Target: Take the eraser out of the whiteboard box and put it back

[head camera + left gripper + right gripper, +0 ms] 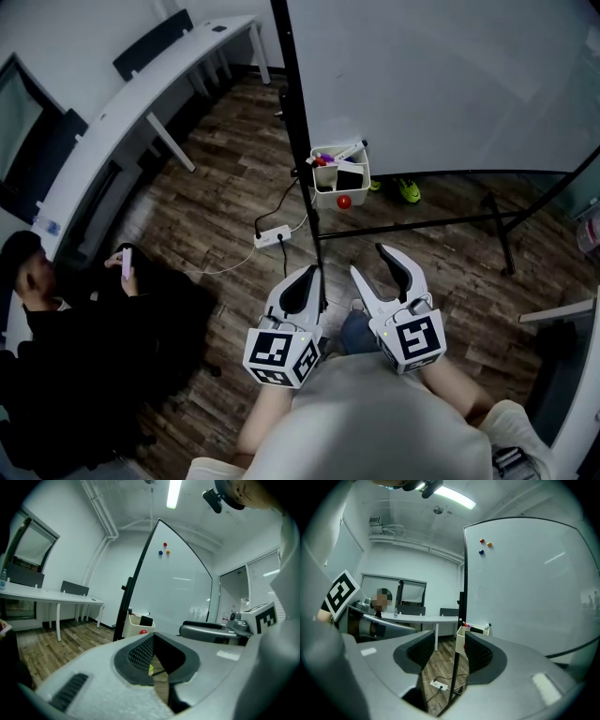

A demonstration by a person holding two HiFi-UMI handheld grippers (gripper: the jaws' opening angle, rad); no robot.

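Note:
A white box (328, 194) hangs on the whiteboard's black post (298, 122). In it stand a black eraser (350, 178) and several markers; a red magnet (344, 201) sticks to its front. Both grippers are held near my body, well short of the box. My left gripper (311, 275) is shut with nothing in it, and in the left gripper view the box (138, 626) and eraser (146, 620) lie ahead beyond the left gripper (153, 637). My right gripper (375, 262) is open and empty. In the right gripper view the right gripper (447, 645) frames the box (461, 639), the eraser (477, 630) showing at its rim.
A person in black (56, 309) sits on the left by a curved white desk (141, 103). A white power strip (272, 235) with its cable lies on the wooden floor before the post. The stand's black foot bar (422, 223) runs right; three magnets (485, 543) sit high on the whiteboard.

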